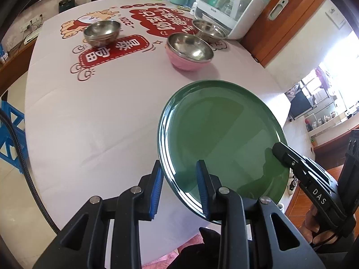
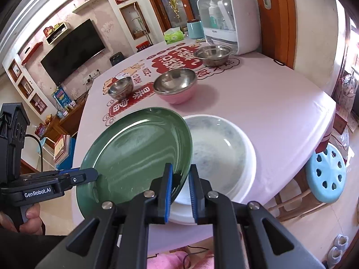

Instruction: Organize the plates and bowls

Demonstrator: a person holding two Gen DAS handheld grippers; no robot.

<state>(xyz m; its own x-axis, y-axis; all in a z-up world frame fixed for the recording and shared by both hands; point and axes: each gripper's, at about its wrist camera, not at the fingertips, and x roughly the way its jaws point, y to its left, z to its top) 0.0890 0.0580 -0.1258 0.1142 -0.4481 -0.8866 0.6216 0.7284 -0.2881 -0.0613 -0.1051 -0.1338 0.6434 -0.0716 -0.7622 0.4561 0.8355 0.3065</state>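
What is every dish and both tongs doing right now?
green plate: lifted, tilted, gripped at two edges
white plate: flat on table
pink bowl: upright, empty
two steel bowls: upright, empty
left tongs: shut on green plate
right tongs: shut on green plate

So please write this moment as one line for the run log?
left hand-held gripper: shut on green plate rim | right hand-held gripper: shut on opposite rim | plate: tilted, above table | white plate: on table
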